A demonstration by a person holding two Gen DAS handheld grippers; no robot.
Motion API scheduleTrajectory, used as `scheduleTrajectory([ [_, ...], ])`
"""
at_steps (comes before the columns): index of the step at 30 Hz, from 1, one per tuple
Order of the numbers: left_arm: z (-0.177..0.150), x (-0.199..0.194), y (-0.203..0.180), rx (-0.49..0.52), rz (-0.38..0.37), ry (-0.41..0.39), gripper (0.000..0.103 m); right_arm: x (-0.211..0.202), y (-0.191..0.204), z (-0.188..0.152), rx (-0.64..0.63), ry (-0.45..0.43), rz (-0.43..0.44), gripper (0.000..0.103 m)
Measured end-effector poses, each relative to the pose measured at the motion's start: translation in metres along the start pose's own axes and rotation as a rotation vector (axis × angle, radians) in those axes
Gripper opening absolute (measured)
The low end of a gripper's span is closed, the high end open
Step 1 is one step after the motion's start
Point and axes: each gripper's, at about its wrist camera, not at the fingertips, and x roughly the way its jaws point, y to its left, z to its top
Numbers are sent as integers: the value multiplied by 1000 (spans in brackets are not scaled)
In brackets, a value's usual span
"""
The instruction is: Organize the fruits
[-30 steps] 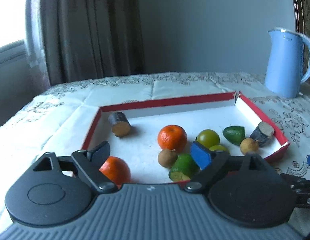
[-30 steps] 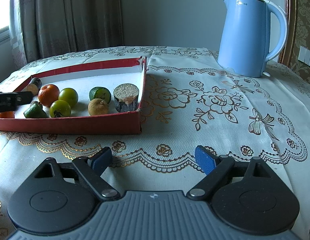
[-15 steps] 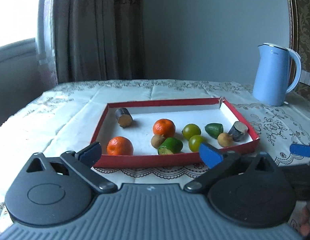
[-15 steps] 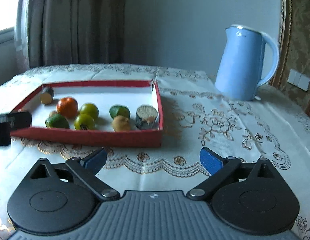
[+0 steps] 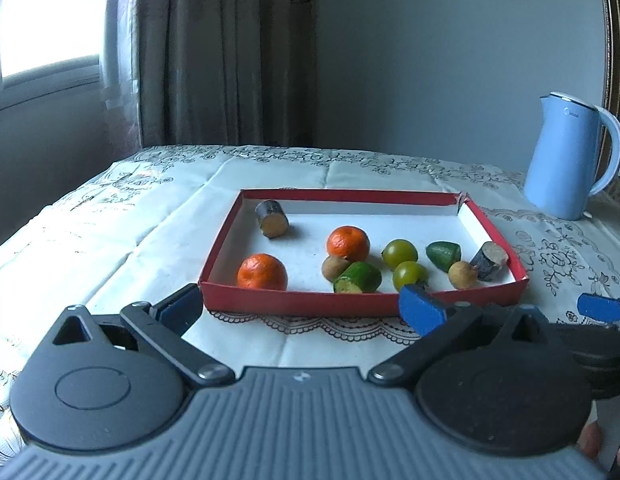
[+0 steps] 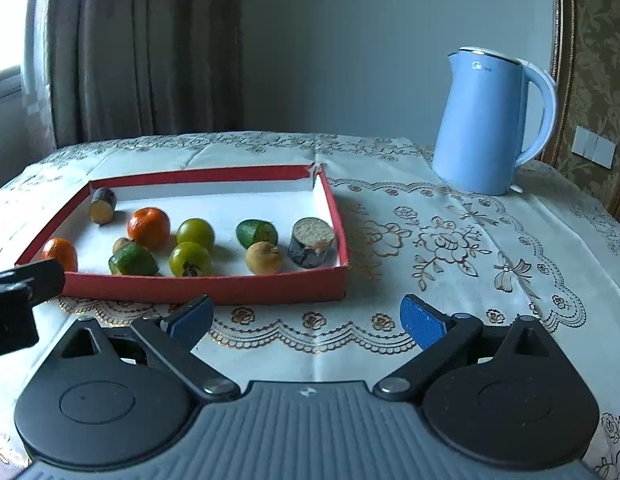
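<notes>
The left hand-held gripper (image 5: 298, 304) has moved back since a second ago. Then its blue fingers were over the red tray (image 5: 361, 303), right by the fruit. Now they hang over the surface (image 5: 150, 220) on the near side of the tray, and the whole tray shows in the left view. Its fingers are spread wide and hold nothing. The right hand-held gripper (image 6: 306, 320) has pulled back a little too, so the tray looks smaller and more to the middle in the right view. Its fingers are also wide apart and hold nothing. All the fruit sits in the tray and has not moved. In the left view, one orange (image 5: 262, 271) lies at 7 o'clock in the tray, near the front wall. The other orange (image 5: 347, 243) is in the middle. A cut green fruit (image 5: 357, 278) lies just in front of it, touching a small brown fruit (image 5: 334, 267). Two yellow-green round fruits (image 5: 399, 253) sit at 4 o'clock. A dark cut stalk piece (image 5: 272, 218) lies at 11 o'clock, and another one (image 5: 489, 261) leans in the corner at 4 o'clock. A blue kettle (image 6: 485, 120) stands on the surface at 2 o'clock, well apart from the tray.
</notes>
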Motion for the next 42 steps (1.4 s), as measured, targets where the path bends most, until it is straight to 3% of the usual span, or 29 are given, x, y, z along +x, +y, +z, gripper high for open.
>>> scheduleTrajectory([
  [42, 2, 4, -1, 30, 16, 23, 103, 14, 9, -2, 1, 48, 16, 101],
])
